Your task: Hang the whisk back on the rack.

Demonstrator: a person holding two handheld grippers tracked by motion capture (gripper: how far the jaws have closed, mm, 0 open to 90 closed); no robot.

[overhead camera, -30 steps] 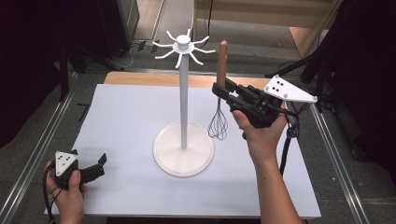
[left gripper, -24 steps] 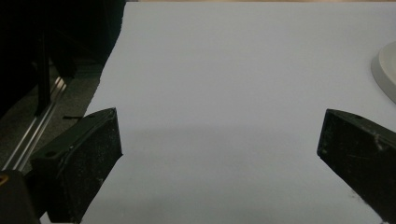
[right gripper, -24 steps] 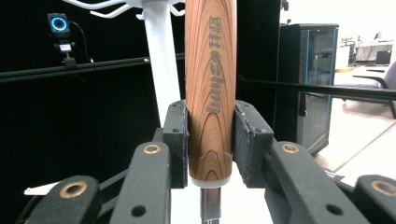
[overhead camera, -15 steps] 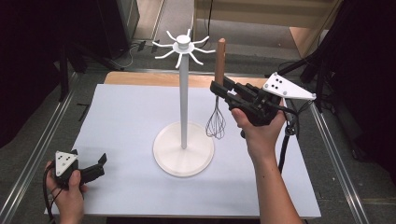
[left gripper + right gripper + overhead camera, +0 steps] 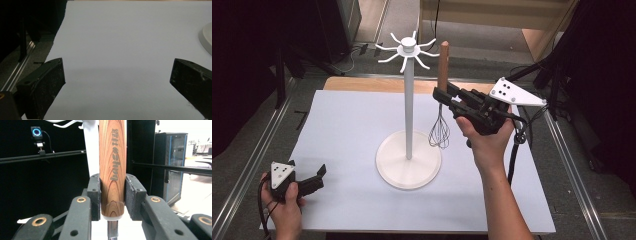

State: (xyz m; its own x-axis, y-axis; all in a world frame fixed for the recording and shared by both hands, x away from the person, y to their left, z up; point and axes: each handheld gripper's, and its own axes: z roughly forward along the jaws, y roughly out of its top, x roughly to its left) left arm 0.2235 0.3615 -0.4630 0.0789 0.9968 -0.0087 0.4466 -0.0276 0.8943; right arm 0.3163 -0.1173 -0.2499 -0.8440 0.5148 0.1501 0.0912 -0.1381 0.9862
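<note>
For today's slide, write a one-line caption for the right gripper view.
Right gripper clamps a whisk by its wooden handle, upright beside the white stand.

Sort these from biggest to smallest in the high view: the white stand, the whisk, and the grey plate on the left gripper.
1. White stand, tallest by far.
2. Whisk, wooden handle plus wires.
3. Grey plate, smallest, though it sits nearer the camera.

My right tongs (image 5: 112, 195) are clamped on the wooden handle (image 5: 112, 165) of the whisk, which stands upright, its metal neck (image 5: 112, 231) dropping below the pads. Just behind it rises the white pole (image 5: 91, 147) of the stand, against a dark room.
</note>
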